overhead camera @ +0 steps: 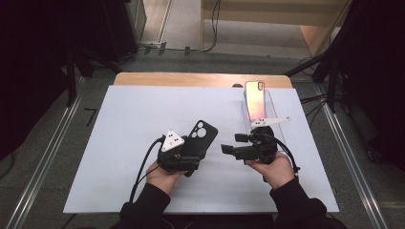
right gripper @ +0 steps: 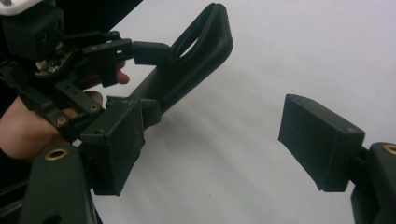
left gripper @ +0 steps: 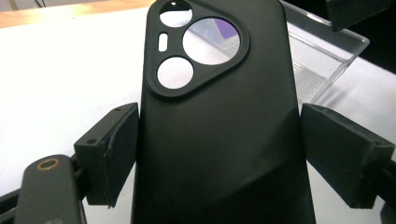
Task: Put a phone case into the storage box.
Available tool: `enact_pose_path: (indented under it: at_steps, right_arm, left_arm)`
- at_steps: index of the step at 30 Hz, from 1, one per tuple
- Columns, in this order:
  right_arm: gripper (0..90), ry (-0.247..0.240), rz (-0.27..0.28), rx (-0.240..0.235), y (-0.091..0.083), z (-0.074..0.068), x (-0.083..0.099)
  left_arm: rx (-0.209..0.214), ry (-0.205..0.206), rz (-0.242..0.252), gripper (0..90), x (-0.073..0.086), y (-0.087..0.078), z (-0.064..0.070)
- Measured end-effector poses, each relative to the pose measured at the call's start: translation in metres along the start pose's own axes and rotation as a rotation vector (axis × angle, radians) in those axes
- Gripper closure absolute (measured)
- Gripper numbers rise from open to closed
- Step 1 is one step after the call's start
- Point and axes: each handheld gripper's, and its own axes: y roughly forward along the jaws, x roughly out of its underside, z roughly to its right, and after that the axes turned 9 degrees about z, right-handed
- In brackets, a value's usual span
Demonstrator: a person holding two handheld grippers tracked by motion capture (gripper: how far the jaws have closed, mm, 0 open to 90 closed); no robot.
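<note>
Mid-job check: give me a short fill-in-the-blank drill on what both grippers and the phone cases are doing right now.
1. The left gripper is shut on the ____ phone case.
2. The right gripper has its jaws ____ and holds nothing.
3. The shiny phone case leans in the clear ____ at the table's far side.
4. The table is covered in ____.

Missing words: black; open; stand; white

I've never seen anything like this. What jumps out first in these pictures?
A black phone case with big round camera holes, held up over the white table between the jaws of the left gripper. Farther back on the right, a shiny pinkish phone leans in a clear stand, and the right gripper waits open.
</note>
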Motion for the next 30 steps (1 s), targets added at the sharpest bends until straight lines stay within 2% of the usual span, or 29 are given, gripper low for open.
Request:
enact_pose_path:
  at_steps: [11, 15, 25, 30]
  right_arm:
    - [20.2, 0.017, 0.012, -0.029, 0.014, -0.003, -0.017]
    - [19.9, 0.024, 0.012, -0.042, 0.02, -0.004, -0.023]
    - [19.6, 0.035, 0.002, -0.057, 0.039, -0.008, -0.032]
    - [20.8, 0.026, -0.003, -0.053, 0.047, -0.01, -0.036]
  left_arm:
    - [-0.028, -0.001, 0.075, 14.9, 0.003, -0.002, 0.002]
    - [-0.005, -0.035, 0.088, 14.9, 0.003, -0.003, 0.001]
    - [-0.028, 0.005, 0.148, 14.9, 0.005, -0.004, 0.007]
    - [-0.03, 0.011, 0.153, 14.9, 0.005, -0.005, 0.01]
